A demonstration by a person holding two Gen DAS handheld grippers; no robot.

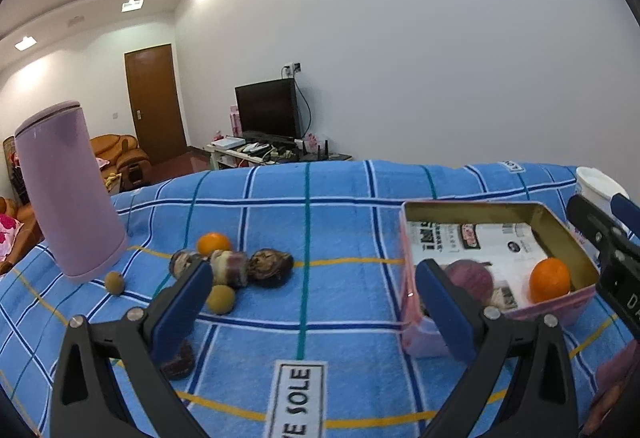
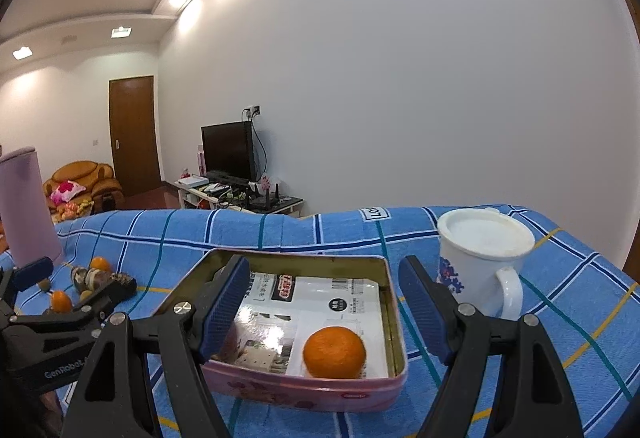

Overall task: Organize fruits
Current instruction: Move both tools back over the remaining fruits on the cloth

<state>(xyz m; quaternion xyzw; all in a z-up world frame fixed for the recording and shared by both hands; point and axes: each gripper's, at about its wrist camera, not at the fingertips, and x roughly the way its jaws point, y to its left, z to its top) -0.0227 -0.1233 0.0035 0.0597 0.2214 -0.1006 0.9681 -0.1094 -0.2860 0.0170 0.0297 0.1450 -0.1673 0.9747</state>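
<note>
Two wrist views show us the blue plaid cloth (image 1: 340,205) that covers the table. From the left wrist we see the left gripper (image 1: 314,292) with its jaws spread wide and nothing between them, above bare cloth. Toward the cloth's left edge lies a loose cluster: a small orange tangerine (image 1: 214,242), three dark mottled brown fruits (image 1: 271,266) and two small yellow-green round fruits (image 1: 220,298), beside a tall lilac cylinder (image 1: 70,193). Toward the right edge sits the shallow pink tin box (image 1: 424,334), holding an orange mandarin (image 1: 549,280) and a purple round fruit (image 1: 469,278).

From the right wrist we see the right gripper (image 2: 324,304) also wide and empty, hanging over that tin box (image 2: 304,392). The mandarin (image 2: 334,352) rests on printed paper near the tin's front wall. Beside the tin, near the right edge, stands a white lidded ceramic mug (image 2: 482,258).
</note>
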